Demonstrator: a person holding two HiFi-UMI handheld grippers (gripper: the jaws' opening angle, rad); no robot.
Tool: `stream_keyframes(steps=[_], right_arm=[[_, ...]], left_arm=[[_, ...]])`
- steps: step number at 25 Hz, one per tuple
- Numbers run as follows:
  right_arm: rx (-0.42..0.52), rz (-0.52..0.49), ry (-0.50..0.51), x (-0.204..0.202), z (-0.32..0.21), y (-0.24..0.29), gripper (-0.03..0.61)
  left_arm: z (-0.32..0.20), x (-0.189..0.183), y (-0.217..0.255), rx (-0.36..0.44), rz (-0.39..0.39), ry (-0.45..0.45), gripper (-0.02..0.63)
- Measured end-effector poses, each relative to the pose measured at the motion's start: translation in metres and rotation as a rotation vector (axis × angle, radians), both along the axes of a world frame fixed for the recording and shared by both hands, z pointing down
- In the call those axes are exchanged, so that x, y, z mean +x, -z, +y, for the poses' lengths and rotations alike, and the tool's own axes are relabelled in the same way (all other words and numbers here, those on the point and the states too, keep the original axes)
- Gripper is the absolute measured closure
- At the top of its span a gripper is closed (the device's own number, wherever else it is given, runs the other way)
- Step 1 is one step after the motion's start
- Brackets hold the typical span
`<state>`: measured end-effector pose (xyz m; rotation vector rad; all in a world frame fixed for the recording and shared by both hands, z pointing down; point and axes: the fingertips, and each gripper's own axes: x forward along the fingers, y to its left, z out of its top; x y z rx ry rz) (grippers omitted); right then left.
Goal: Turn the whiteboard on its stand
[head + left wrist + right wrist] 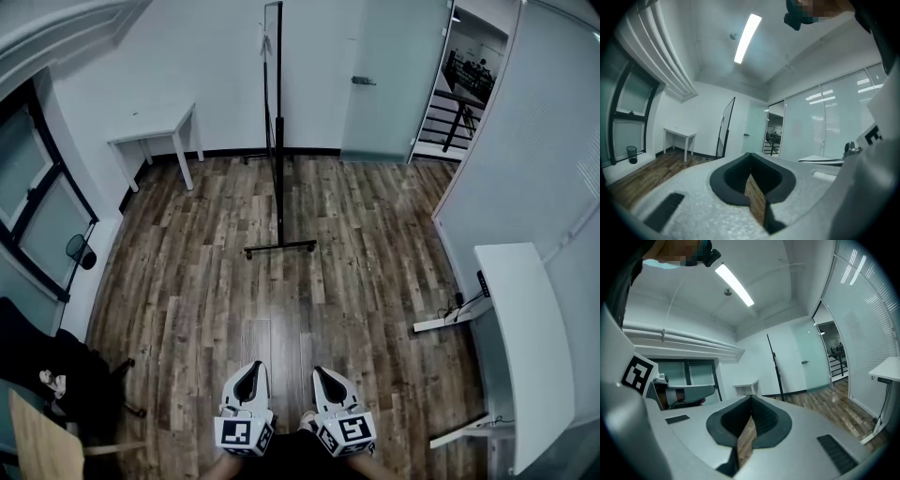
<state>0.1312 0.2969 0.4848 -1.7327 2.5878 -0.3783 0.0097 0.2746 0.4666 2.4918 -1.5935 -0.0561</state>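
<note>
- Left claw (251, 368), white shell with black-lined tip: jaws closed together, nothing between them.
- Right claw (322, 373), same build: jaws closed together, empty.
- Both claws sit side by side, low over the brown wood-plank floor (216, 300).
- Black-framed whiteboard (278, 84) on its black wheeled stand (279, 247): upright, seen edge-on, well apart from both claws, near the white far wall (225, 75).

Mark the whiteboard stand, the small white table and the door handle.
whiteboard stand (278, 187): head view, on its upright black post.
small white table (155, 123): head view, on the tabletop.
door handle (364, 82): head view, on the lever.
</note>
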Motion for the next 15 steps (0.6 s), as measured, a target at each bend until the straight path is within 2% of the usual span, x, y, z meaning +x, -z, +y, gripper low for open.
stream_keyframes(steps=[9,15], right_arm=[[-0.005,-0.026,0.003,0.034,0.005,-0.007,0.568],[0.024,-0.025,0.02,0.05,-0.001,-0.004,0.568]], left_arm=[[0.007,0.026,-0.001,0.002,-0.027,0.044,0.598],[0.009,0.037,0.001,0.027,-0.059,0.068,0.598]])
